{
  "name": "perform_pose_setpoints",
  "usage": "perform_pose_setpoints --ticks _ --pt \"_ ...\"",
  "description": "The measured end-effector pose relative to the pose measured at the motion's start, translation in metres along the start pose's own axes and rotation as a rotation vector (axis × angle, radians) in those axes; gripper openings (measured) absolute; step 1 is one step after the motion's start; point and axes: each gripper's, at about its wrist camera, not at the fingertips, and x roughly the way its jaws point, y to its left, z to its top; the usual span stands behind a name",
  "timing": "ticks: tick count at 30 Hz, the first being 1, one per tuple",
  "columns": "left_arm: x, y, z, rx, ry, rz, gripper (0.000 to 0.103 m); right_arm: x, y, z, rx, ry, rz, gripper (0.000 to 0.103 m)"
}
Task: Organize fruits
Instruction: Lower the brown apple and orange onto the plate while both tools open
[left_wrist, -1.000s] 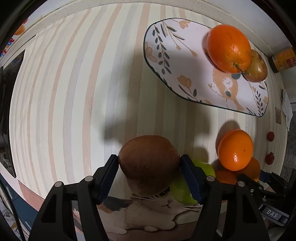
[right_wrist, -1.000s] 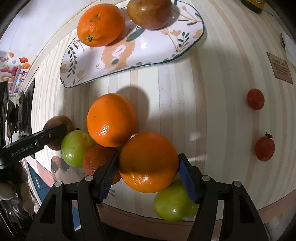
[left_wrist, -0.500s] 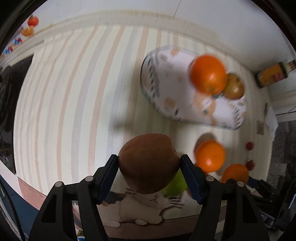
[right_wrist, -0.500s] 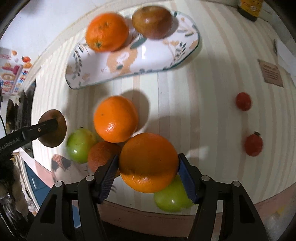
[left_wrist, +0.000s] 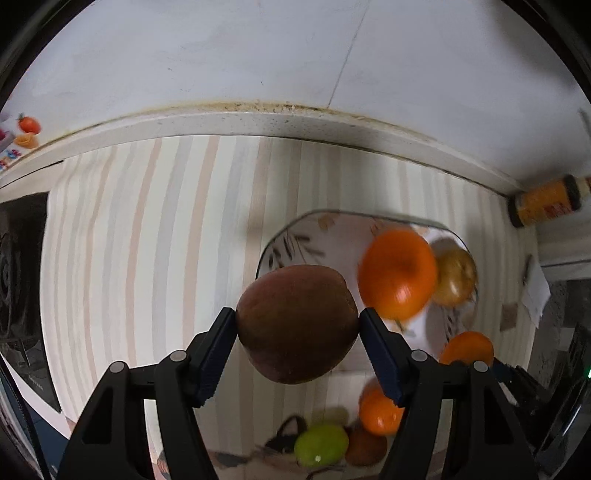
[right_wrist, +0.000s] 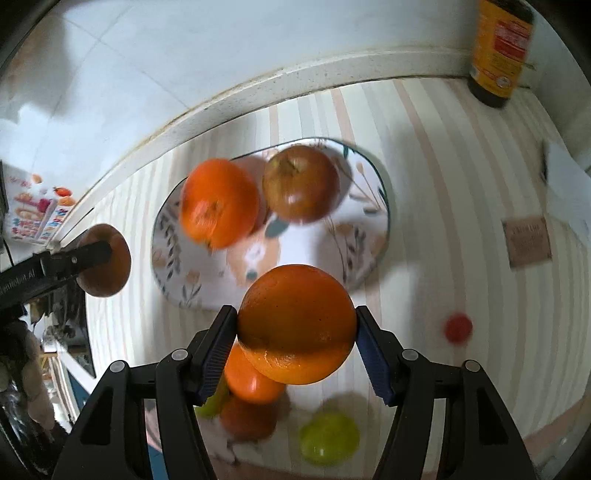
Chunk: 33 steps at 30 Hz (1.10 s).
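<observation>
My left gripper (left_wrist: 297, 325) is shut on a brown-red apple (left_wrist: 297, 323) and holds it in the air, above the near left end of the patterned plate (left_wrist: 291, 236). My right gripper (right_wrist: 295, 325) is shut on an orange (right_wrist: 295, 323), held above the plate's (right_wrist: 369, 236) near edge. An orange (right_wrist: 219, 201) and a reddish apple (right_wrist: 301, 182) lie on the plate. On the striped table near me lie another orange (right_wrist: 251, 384), a darker orange (right_wrist: 247, 419) and two green fruits (right_wrist: 328, 437) (left_wrist: 321, 445). The left gripper with its apple shows at the left of the right wrist view (right_wrist: 103, 260).
Two small red tomatoes lie to the right; one (right_wrist: 458, 326) shows. A dark bottle with a yellow label (right_wrist: 500, 44) stands at the back right against the wall. A brown card (right_wrist: 528, 240) and white paper (right_wrist: 567, 173) lie to the right. A cat-print mat (left_wrist: 258, 461) lies under the near fruits.
Both grippers have risen with their fruit and tilted up toward the wall. The plate now sits closer under them; the loose fruits have dropped low in both views.
</observation>
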Motion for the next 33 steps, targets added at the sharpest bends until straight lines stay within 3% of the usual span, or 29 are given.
perform_pose_setpoints --ticks 4,8,16,20,22,24,28,33 --pt "0.027 -0.006 0.029 0.009 0.054 0.023 0.066 0.026 0.005 0.02 -0.032 0.03 -0.053 0.067" --pt "0.035 -0.015 0.046 0.036 0.056 0.031 0.065 0.041 0.007 0.026 -0.056 0.058 -0.072 0.067" --pt "0.035 -0.025 0.055 0.079 0.048 0.065 0.065 0.052 0.002 0.033 -0.04 0.084 -0.056 0.067" --pt "0.026 -0.022 0.045 0.069 0.026 0.071 0.066 0.05 -0.01 0.037 0.009 0.105 -0.029 0.069" --pt "0.017 -0.022 0.036 0.067 -0.003 0.074 0.066 0.042 -0.013 0.038 0.013 0.091 -0.036 0.095" --pt "0.011 -0.023 0.027 0.074 -0.021 0.085 0.067 0.03 -0.015 0.036 0.006 0.071 -0.041 0.095" --pt "-0.003 -0.022 0.0 0.075 -0.055 0.094 0.089 0.008 -0.009 0.033 -0.021 0.047 -0.104 0.095" --pt "-0.023 -0.022 -0.035 0.069 -0.104 0.081 0.09 -0.021 0.003 0.016 -0.069 -0.002 -0.174 0.095"
